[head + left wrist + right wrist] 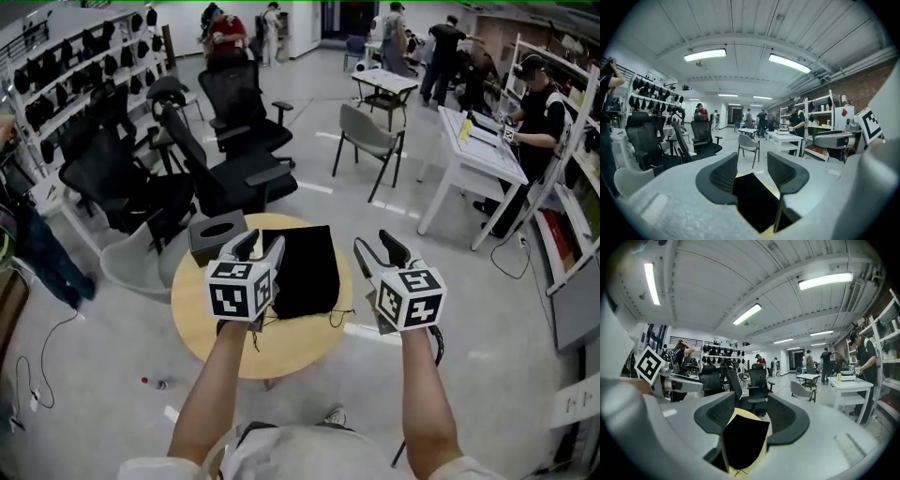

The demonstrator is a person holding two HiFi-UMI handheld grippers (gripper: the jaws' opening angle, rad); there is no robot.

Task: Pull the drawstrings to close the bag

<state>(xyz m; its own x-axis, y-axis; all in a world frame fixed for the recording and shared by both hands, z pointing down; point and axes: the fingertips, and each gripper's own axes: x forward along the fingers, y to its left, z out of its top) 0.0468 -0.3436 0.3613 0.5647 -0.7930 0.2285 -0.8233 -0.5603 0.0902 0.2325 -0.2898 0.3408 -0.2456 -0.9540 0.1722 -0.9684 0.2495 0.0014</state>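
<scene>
Plainly, with left gripper (261,246) and right gripper (377,246) both gaping empty, the thin strings (339,317) at the bag's (305,267) lower edge could escape a pinch.

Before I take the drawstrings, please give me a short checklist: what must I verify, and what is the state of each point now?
1. Left gripper open, nothing pinched: ok.
2. Right gripper open, nothing pinched: ok.
3. Black bag lying flat on the round table: ok.
4. Drawstrings in sight at the bag's near edge: ok on the right. On the left the gripper partly hides the cord: cannot tell.
5. Tissue box clear of the bag: cannot tell, the left gripper covers the gap.
6. Bag mouth drawn closed: not ok, the near edge is at full width.
</scene>
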